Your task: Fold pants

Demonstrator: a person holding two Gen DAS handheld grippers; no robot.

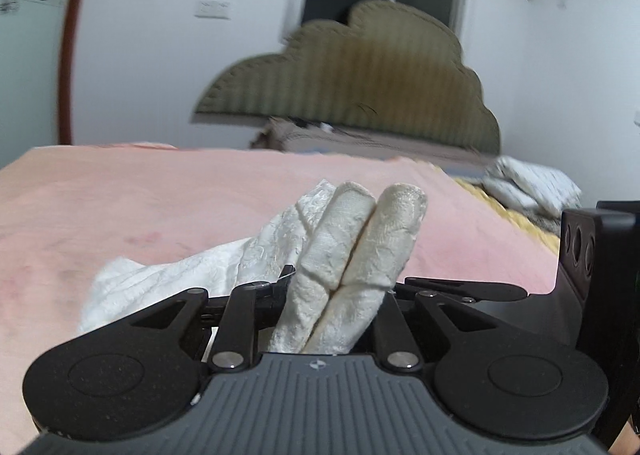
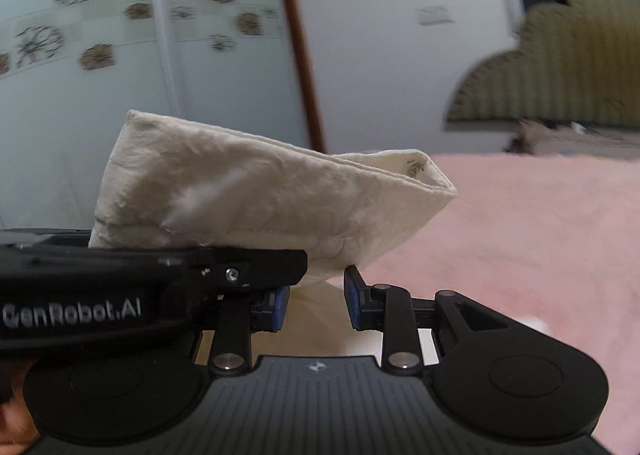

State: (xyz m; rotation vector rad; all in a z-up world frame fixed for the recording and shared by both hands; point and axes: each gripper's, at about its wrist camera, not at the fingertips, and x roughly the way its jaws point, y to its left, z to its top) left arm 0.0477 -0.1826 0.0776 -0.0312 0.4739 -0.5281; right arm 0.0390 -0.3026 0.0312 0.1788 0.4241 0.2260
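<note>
The one piece of writing that reads clearly is "GenRobot.AI", in pale letters on the black body of the left gripper [image 2: 152, 295] as it crosses the lower left of the right wrist view. The floral stickers on the wall [image 2: 240, 67] are too blurred to make out any words.

The left gripper [image 1: 344, 295] has its jaws nearly together, clamped on folds of the white pants [image 1: 352, 251]. In its own view the cloth wraps over both fingers, stands up between them as two thick rolls, and trails off to the left onto the pink bed [image 1: 160, 199].

The right gripper [image 2: 316, 301] has its jaws a little way apart, blue pads [image 2: 354, 307] showing. The pants [image 2: 248, 191] sit above the gap as a lifted cream fold, and pale cloth shows between the pads. Whether the pads actually press on it is hard to tell from this angle; they look clear of it.

The pants are held up over the near edge of the bed [image 2: 540, 239], with the tan scalloped headboard [image 1: 360, 71] at the far end.
</note>
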